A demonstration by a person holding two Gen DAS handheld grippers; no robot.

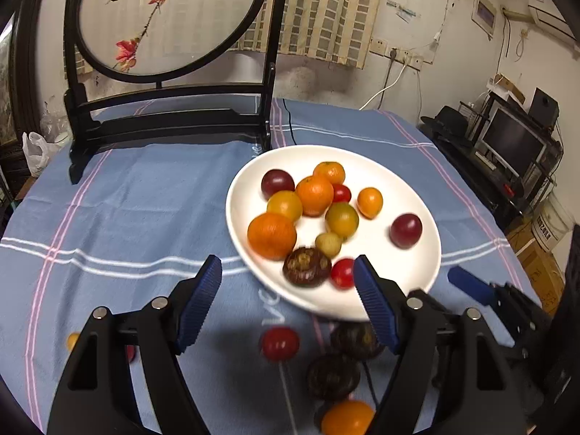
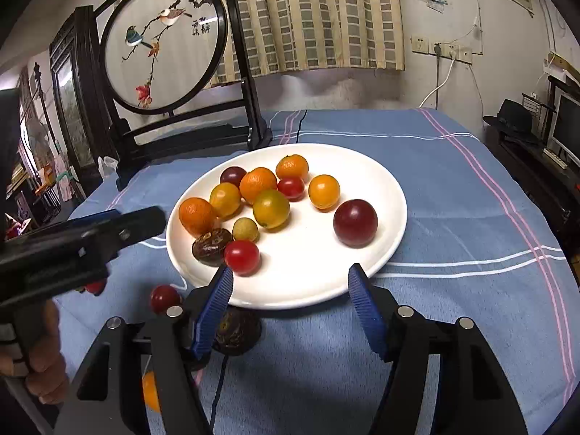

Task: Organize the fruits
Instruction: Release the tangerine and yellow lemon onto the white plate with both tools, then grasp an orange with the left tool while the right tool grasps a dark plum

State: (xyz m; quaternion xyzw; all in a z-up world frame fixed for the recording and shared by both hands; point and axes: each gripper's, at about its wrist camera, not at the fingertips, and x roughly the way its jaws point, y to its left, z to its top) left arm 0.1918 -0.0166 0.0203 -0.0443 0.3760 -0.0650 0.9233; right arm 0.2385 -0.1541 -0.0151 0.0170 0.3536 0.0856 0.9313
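Observation:
A white plate [image 1: 409, 272] on the blue cloth holds several fruits: oranges, yellow and red tomatoes, a dark plum [image 1: 406, 230] and a brown wrinkled fruit [image 1: 306, 266]. My left gripper [image 1: 288, 264] hovers open at the plate's near rim, with nothing between its pads. On the cloth below it lie a red tomato [image 1: 280, 343], two dark brown fruits [image 1: 332, 377] and an orange one [image 1: 348, 417]. In the right wrist view my right gripper [image 2: 290, 272] is open over the plate's [image 2: 326, 286] front rim and empty. A dark fruit [image 2: 237, 330] and a red tomato [image 2: 165, 298] lie beside its left finger.
A black wooden stand with a round embroidered panel [image 1: 163, 18] rises at the back left of the table. A black cable [image 1: 288, 123] runs past it. A hand [image 2: 43, 362] grips the left gripper's handle. A monitor and shelves [image 1: 514, 141] stand beyond the right edge.

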